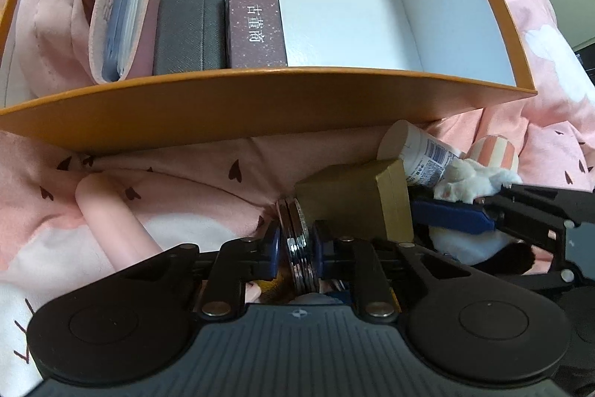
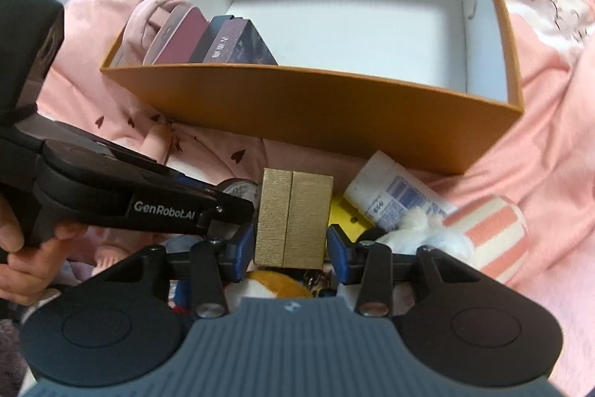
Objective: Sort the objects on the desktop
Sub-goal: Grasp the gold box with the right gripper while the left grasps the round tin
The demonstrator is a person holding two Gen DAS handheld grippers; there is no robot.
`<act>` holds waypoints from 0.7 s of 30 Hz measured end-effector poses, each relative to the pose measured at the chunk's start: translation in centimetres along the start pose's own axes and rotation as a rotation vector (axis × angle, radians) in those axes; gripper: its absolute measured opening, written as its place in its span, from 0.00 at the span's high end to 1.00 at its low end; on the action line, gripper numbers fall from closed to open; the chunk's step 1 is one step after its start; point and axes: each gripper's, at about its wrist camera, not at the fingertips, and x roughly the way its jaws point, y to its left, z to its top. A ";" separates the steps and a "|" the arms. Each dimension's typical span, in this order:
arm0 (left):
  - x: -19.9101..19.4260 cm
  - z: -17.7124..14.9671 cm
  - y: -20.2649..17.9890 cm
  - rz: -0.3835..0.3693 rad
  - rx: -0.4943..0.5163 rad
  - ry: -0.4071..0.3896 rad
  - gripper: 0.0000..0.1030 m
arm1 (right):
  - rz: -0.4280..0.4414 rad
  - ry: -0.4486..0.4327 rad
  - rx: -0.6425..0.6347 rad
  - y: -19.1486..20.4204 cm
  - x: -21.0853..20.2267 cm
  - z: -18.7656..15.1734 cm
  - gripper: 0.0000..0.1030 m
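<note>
My left gripper [image 1: 297,235] is shut on a round silver compact [image 1: 293,211] that stands on edge between its blue pads, low over the pink cloth. Right beside it is a gold box [image 1: 357,203]. In the right wrist view that gold box [image 2: 293,207] sits upright between the blue pads of my right gripper [image 2: 293,246], which is shut on its two sides. The left gripper's black finger [image 2: 223,207] reaches in from the left and the silver compact [image 2: 238,188] shows just behind it. A hand [image 2: 22,248] holds the left tool.
An orange box [image 1: 260,106] with a white inside stands just beyond, holding a pink pouch [image 1: 55,25], a black case [image 1: 189,21] and a maroon box [image 1: 256,21] at its left end. A white tube [image 2: 394,199], striped cup [image 2: 491,237], white plush [image 1: 468,181] and pink stick [image 1: 111,222] lie on the cloth.
</note>
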 end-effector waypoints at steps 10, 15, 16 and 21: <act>-0.6 -0.1 0.9 -0.013 -0.031 -0.031 0.84 | 0.018 0.043 -0.091 -0.2 2.5 1.6 0.49; -1.9 -0.7 0.7 -0.020 -0.012 -0.086 0.85 | 0.034 -0.003 -0.053 -0.6 1.1 1.1 0.50; -2.3 -0.8 0.5 -0.019 -0.001 -0.101 0.86 | 0.041 -0.017 -0.040 -0.8 0.7 1.0 0.50; -4.9 -1.4 -0.4 -0.018 0.048 -0.181 0.86 | 0.079 -0.090 0.025 -1.4 -1.8 0.4 0.50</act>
